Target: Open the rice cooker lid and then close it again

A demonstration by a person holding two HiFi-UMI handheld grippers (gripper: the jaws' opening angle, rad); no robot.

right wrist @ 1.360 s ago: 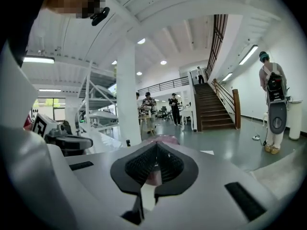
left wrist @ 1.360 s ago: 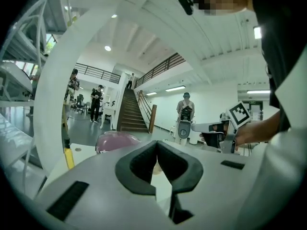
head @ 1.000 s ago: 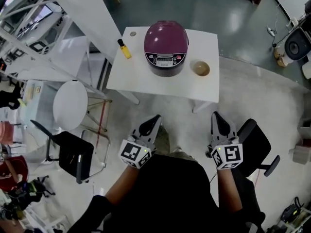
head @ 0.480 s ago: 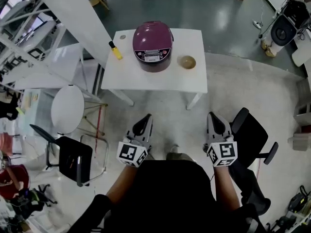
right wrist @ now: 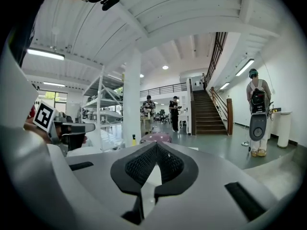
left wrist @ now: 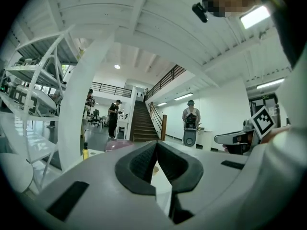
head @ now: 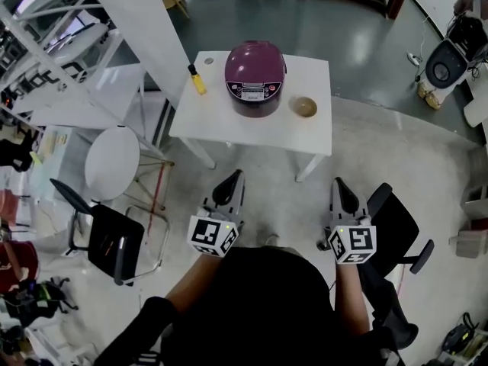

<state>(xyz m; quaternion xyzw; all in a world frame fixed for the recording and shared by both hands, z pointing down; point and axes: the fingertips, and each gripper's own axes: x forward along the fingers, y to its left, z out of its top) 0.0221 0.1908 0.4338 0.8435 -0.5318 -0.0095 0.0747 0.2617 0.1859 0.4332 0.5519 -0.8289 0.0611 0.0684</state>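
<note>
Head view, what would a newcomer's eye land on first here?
The purple rice cooker, lid closed, stands at the middle of the white table. In the head view a small bowl sits to its right and a yellow bottle to its left. Nearer the person, the left gripper and right gripper hang over the floor short of the table, both shut and empty.

Pale concrete floor (head: 267, 178) lies open up to the white square desk (head: 229, 124), whose front strip is free. A small yellow bottle (head: 197, 80) stands left of the rounded maroon rice cooker (head: 255, 75). A tan bowl (head: 305, 107) sits just right of it, and a slanted white beam (head: 145, 29) crowds the desk's left side.
</note>
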